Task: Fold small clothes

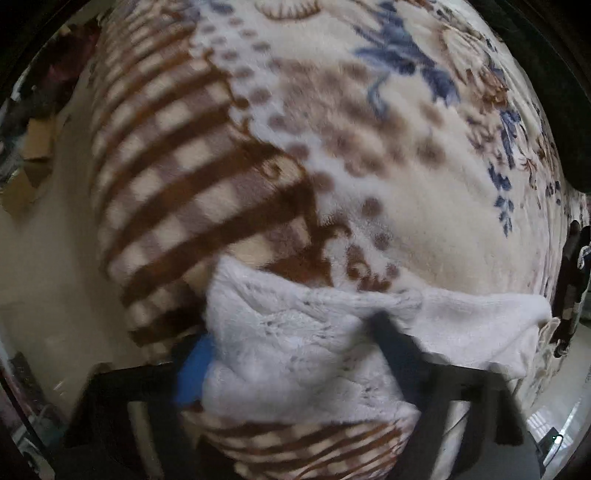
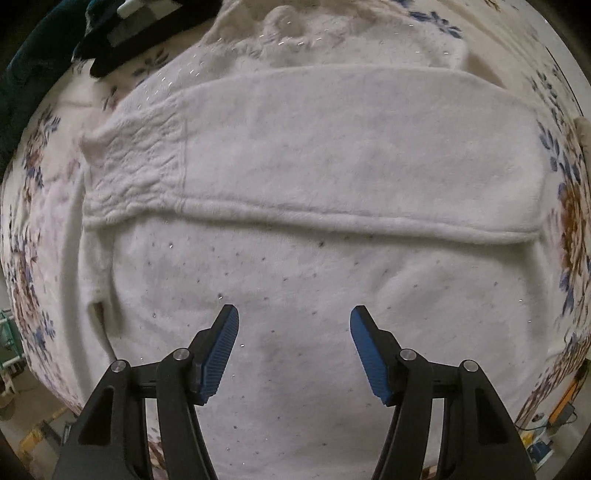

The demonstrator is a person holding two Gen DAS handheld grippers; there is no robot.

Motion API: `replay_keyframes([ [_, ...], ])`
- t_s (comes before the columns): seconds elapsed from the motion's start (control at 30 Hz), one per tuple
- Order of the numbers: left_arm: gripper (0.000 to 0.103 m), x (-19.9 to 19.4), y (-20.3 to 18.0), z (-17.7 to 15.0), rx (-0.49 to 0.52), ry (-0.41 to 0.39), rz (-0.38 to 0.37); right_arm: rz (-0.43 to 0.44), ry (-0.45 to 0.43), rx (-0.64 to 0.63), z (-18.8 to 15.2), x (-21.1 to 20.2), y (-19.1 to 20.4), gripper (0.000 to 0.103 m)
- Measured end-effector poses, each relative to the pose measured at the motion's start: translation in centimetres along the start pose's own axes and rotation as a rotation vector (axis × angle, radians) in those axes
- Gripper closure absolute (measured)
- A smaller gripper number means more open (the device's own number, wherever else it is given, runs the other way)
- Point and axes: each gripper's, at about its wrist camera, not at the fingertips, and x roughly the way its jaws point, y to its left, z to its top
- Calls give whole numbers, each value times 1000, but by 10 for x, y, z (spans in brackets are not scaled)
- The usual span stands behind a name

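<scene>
A white fuzzy garment point(image 2: 314, 155) lies spread on a patterned blanket point(image 2: 576, 206), with one sleeve folded across its body and ending in a ribbed cuff point(image 2: 136, 166). My right gripper point(image 2: 293, 321) is open and empty, hovering just above the garment's lower part. In the left wrist view, my left gripper point(image 1: 291, 354) is shut on a bunched edge of the white garment point(image 1: 295, 343) and holds it lifted above the blanket point(image 1: 424, 206). Fabric drapes over its fingers and hides most of them.
The blanket has brown checks point(image 1: 177, 177) and blue flowers point(image 1: 406, 55). A dark object point(image 2: 133, 33) lies at the blanket's far left in the right wrist view. The floor point(image 1: 37, 258) shows beyond the blanket's left edge.
</scene>
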Motion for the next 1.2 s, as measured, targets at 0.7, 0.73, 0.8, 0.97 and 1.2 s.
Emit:
replay_keyframes([
  [0.7, 74, -45, 10, 85, -132, -173, -249, -27, -26, -91, 3, 6, 35, 38],
  [0.73, 71, -41, 25, 77, -203, -155, -312, -33, -27, -91, 3, 7, 34, 38],
  [0.8, 50, -35, 48, 65, -314, -137, -419, -47, -25, -87, 5, 4, 38, 38],
  [0.97, 42, -20, 68, 48, -440, -124, -494, -59, -11, -66, 4, 13, 48, 38],
  [1.2, 44, -10, 42, 69, -404, -156, -403, -83, -28, -78, -2, 28, 63, 38],
])
